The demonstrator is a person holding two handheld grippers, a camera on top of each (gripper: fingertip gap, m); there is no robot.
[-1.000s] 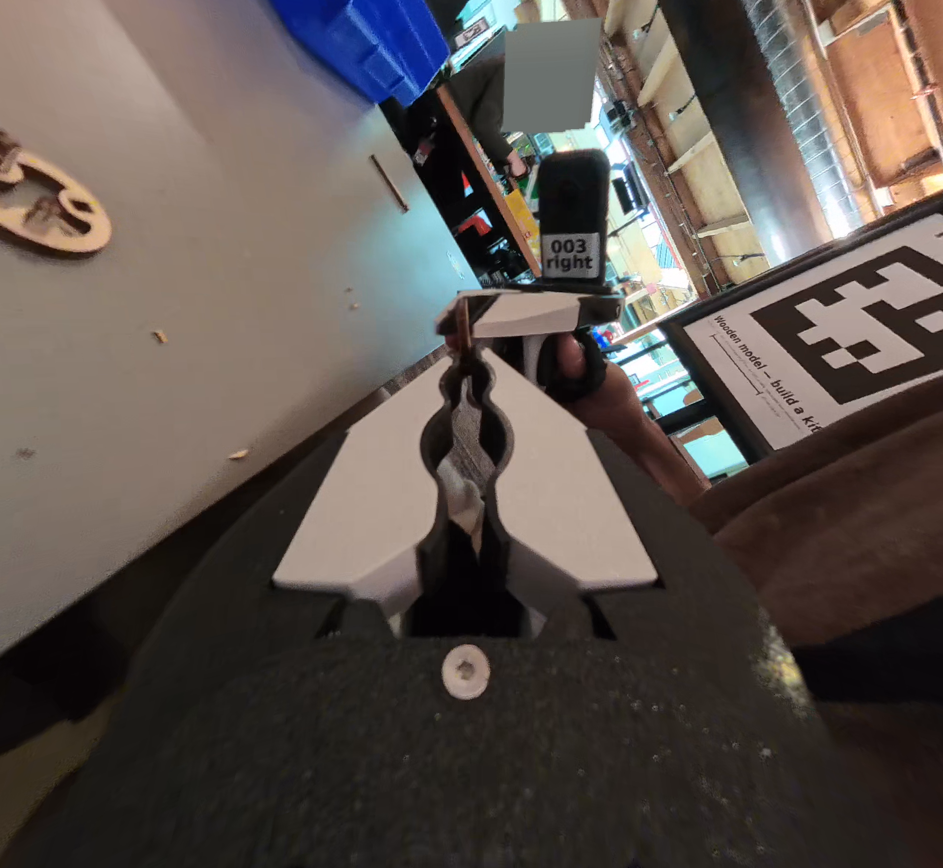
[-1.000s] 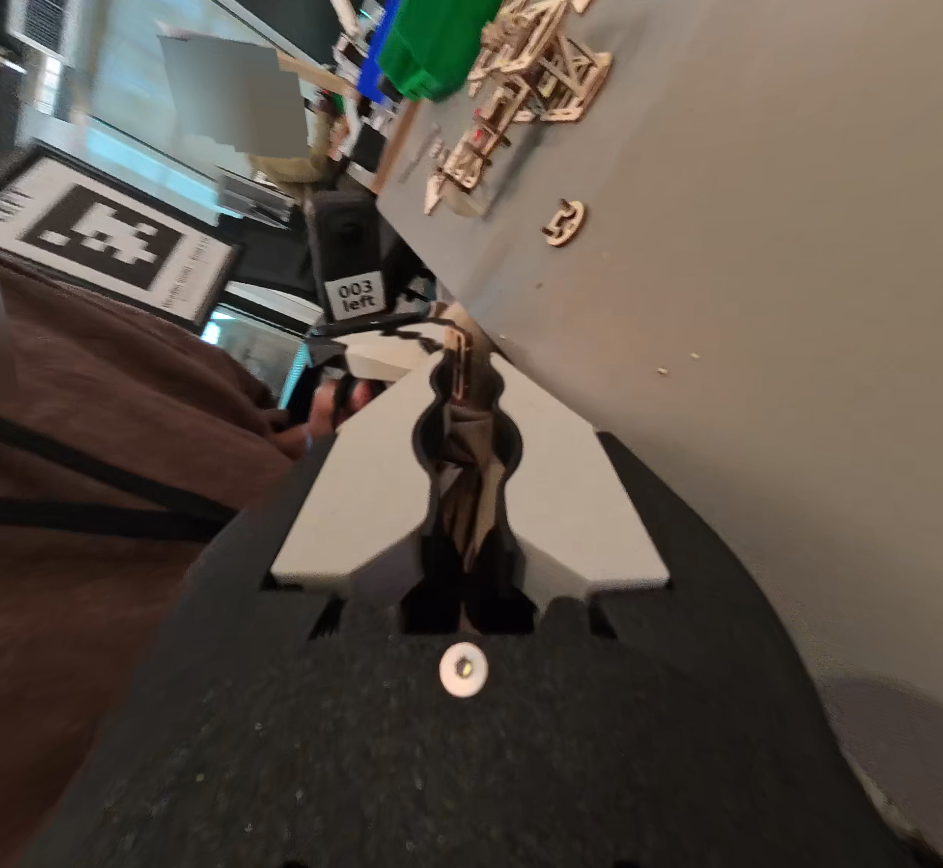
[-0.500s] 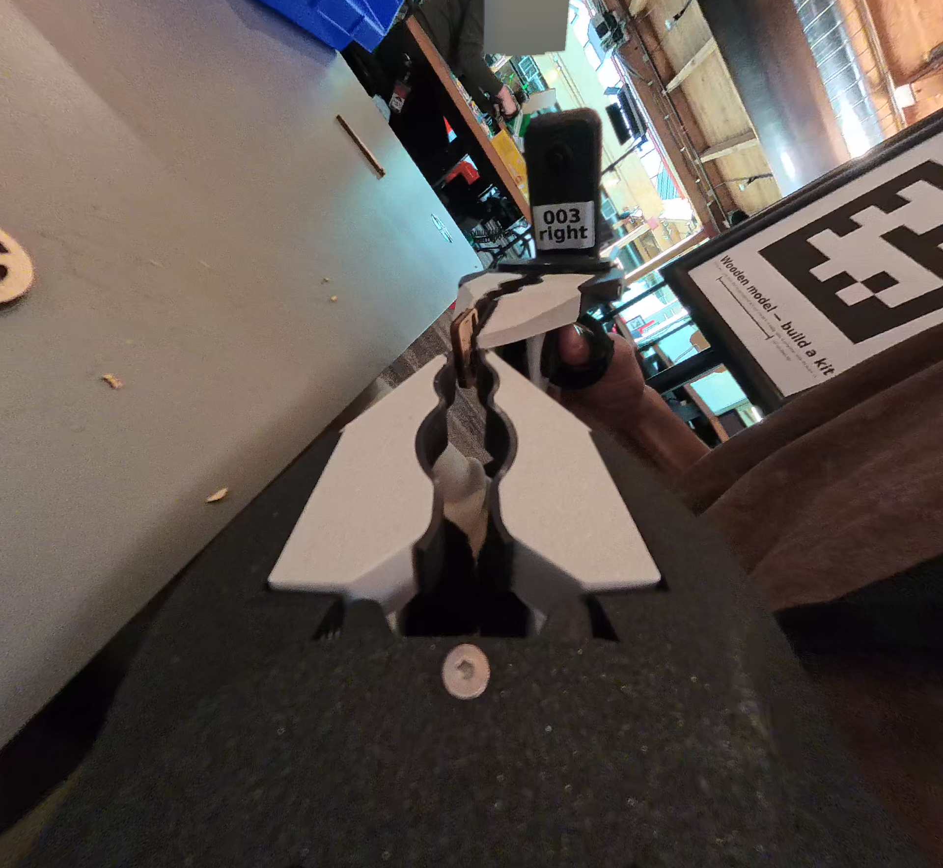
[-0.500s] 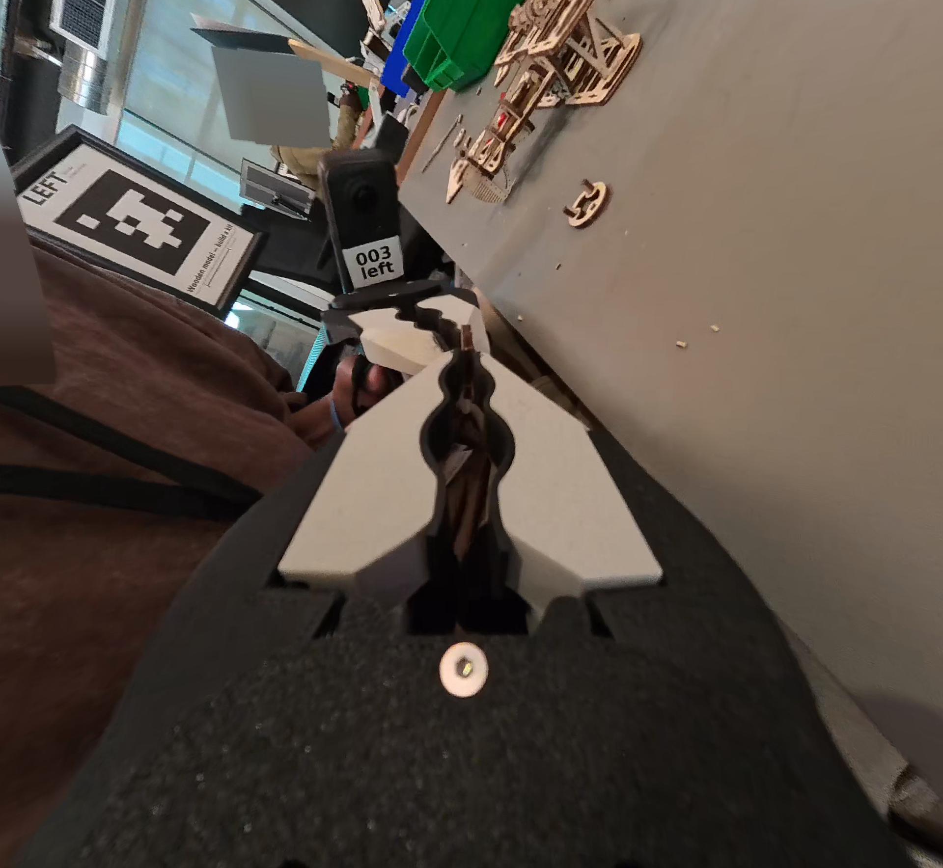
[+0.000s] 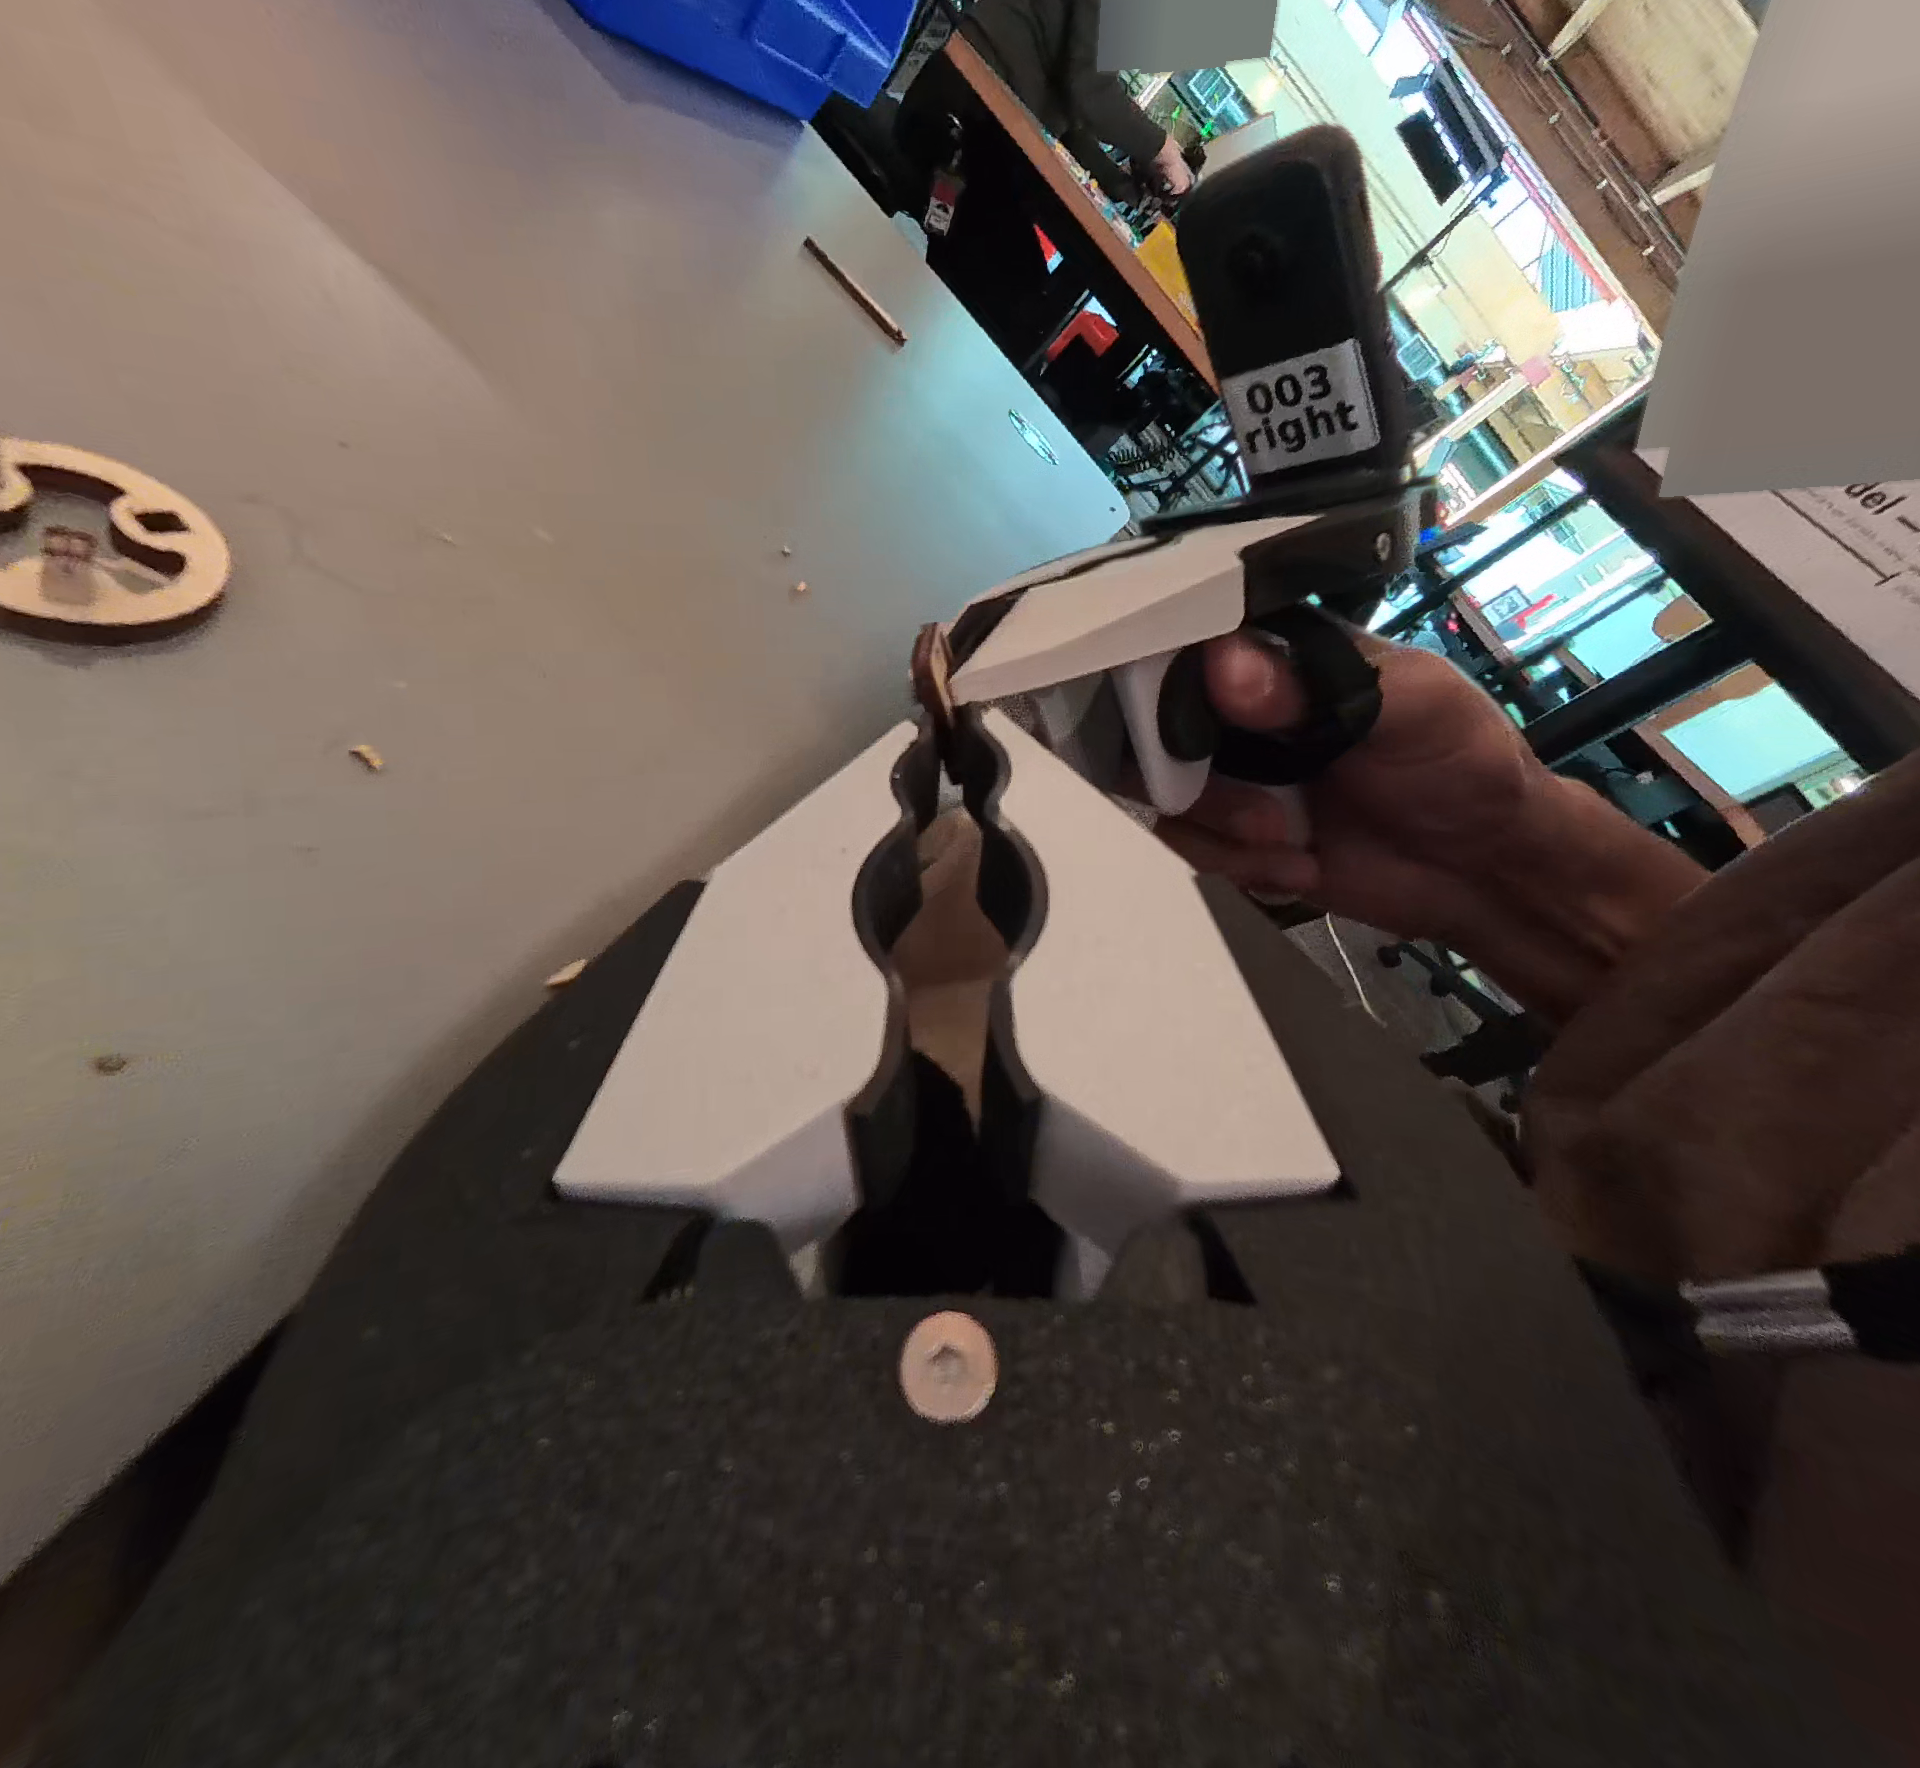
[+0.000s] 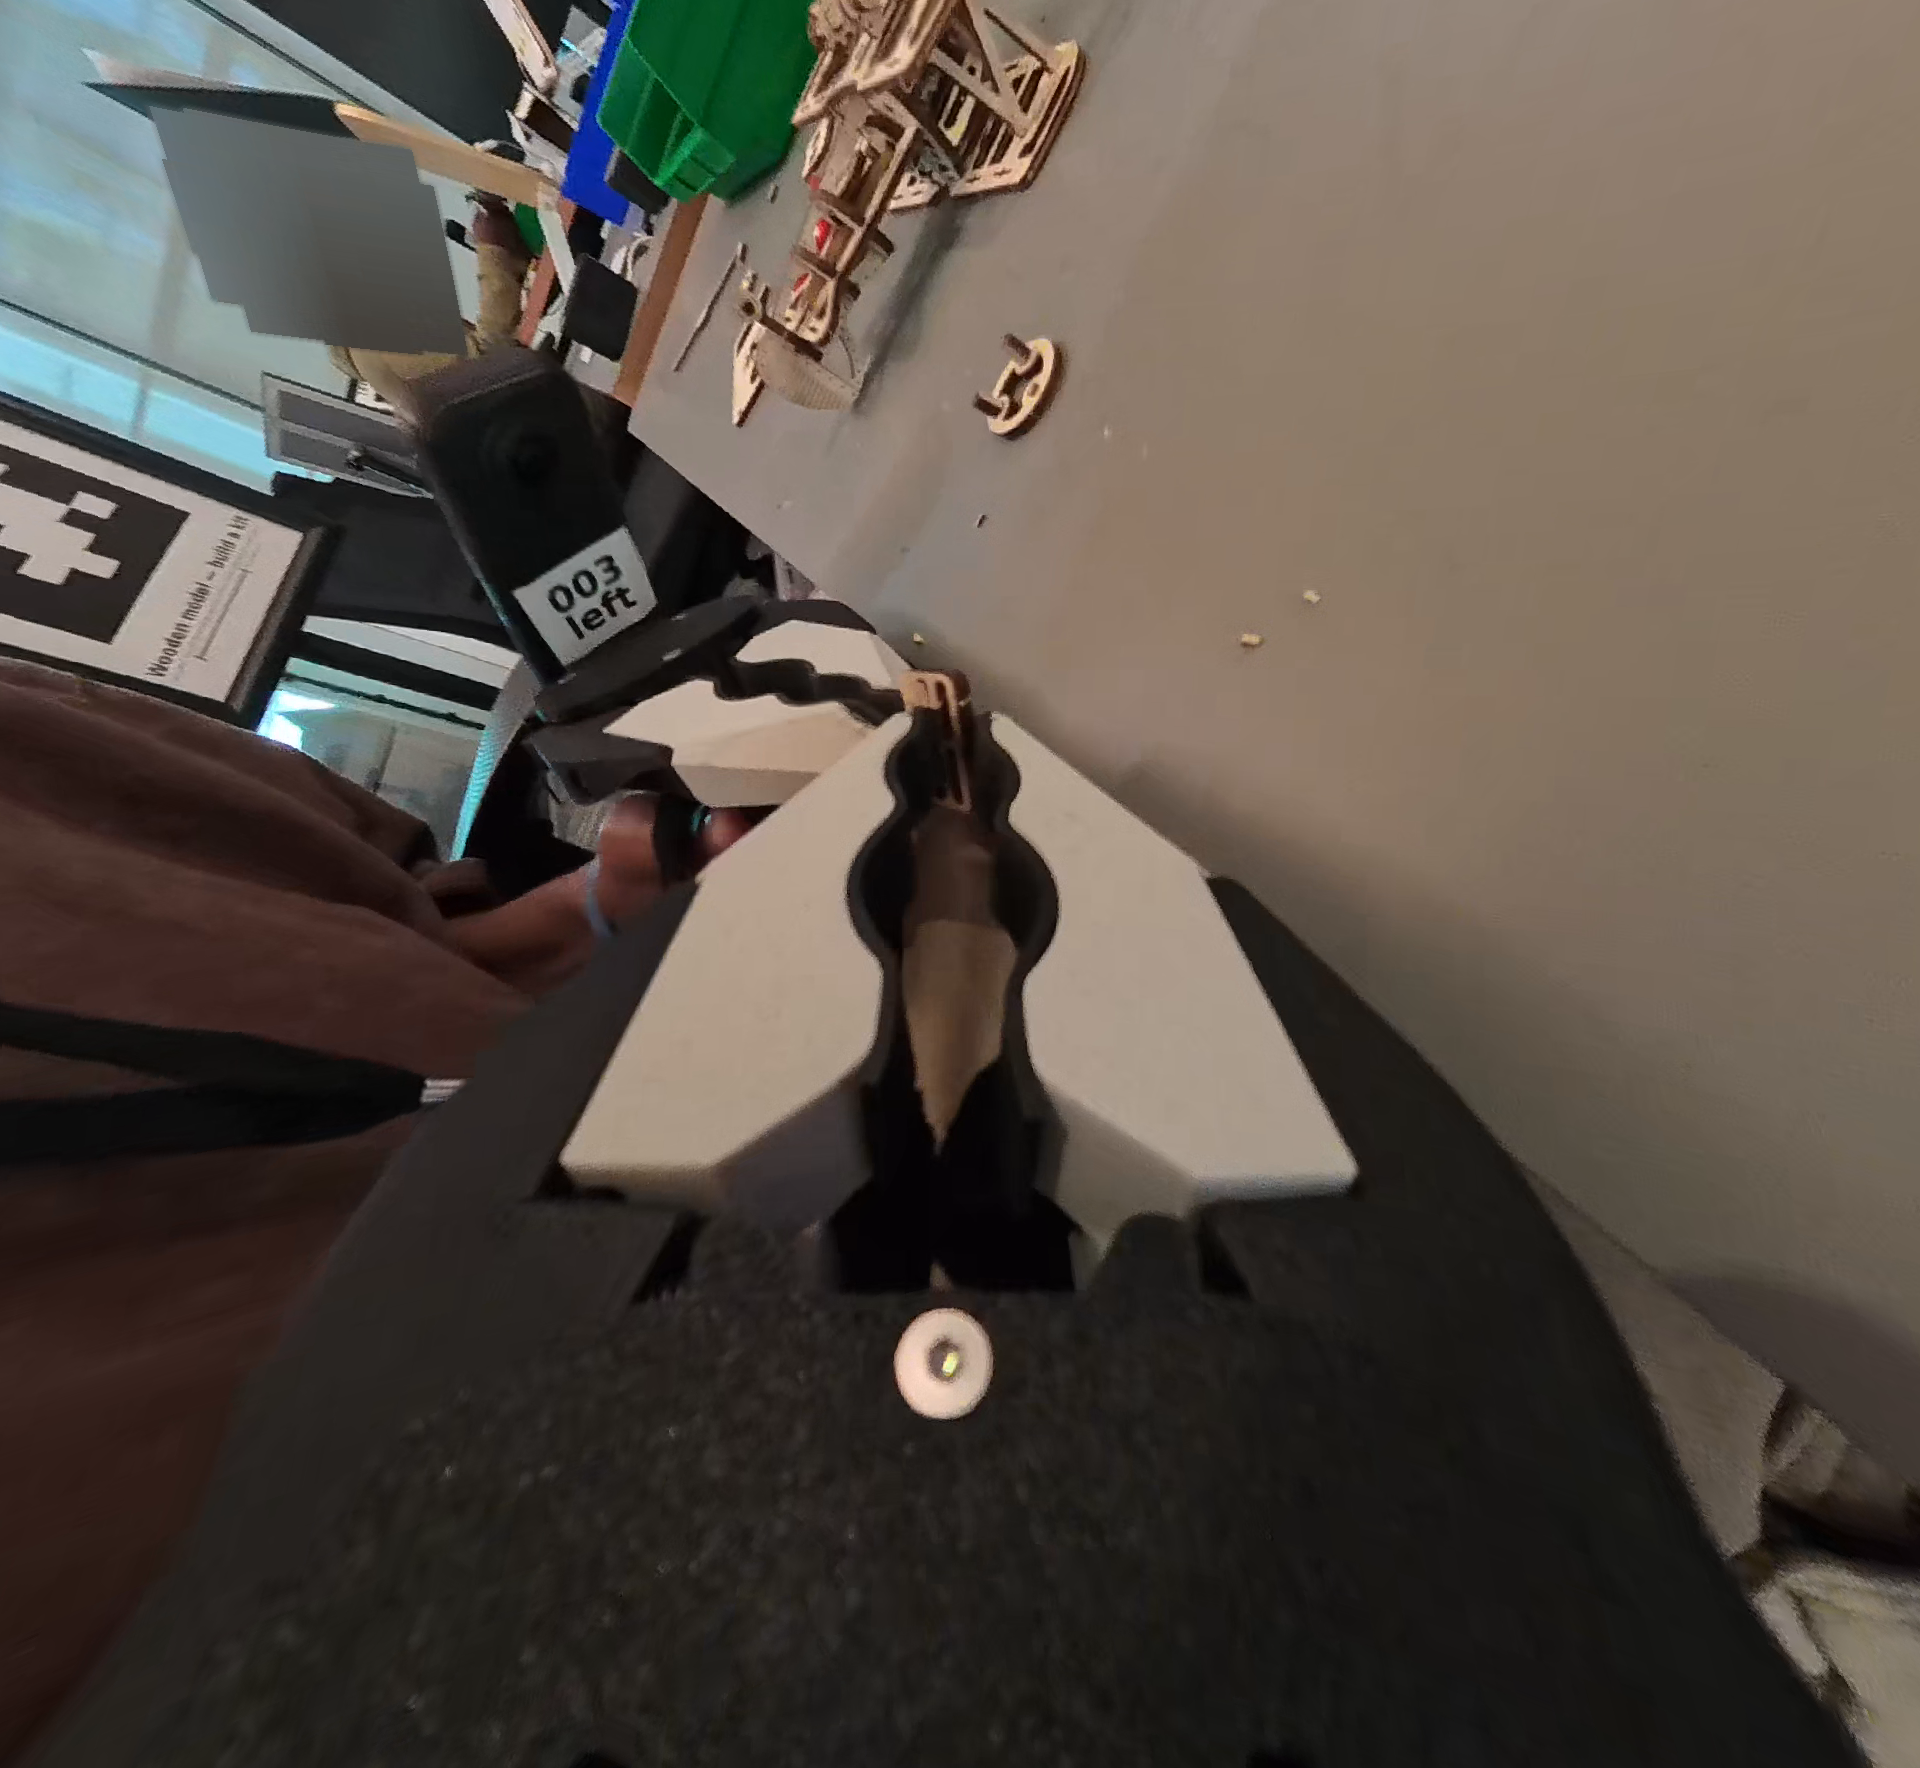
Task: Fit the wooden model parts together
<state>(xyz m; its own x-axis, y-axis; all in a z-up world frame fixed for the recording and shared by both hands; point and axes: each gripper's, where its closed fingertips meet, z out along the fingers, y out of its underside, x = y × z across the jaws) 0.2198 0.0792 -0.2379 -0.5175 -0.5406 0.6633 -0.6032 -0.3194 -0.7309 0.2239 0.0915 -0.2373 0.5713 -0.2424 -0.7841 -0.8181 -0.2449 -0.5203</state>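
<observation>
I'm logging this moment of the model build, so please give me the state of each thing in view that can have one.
left gripper: shut on small wooden part, off the table.
right gripper: shut on the same small wooden part, tip to tip with the left.
round wooden disc: lying flat on the table, loose.
part-built wooden model: standing on the table, untouched.
green bin: on the table; contents hidden.

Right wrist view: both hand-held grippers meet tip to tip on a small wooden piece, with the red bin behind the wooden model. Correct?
Not quite: in the right wrist view the bin behind the wooden model is green, not red. The left hand-held gripper and right hand-held gripper do meet on the small wooden piece.
</observation>
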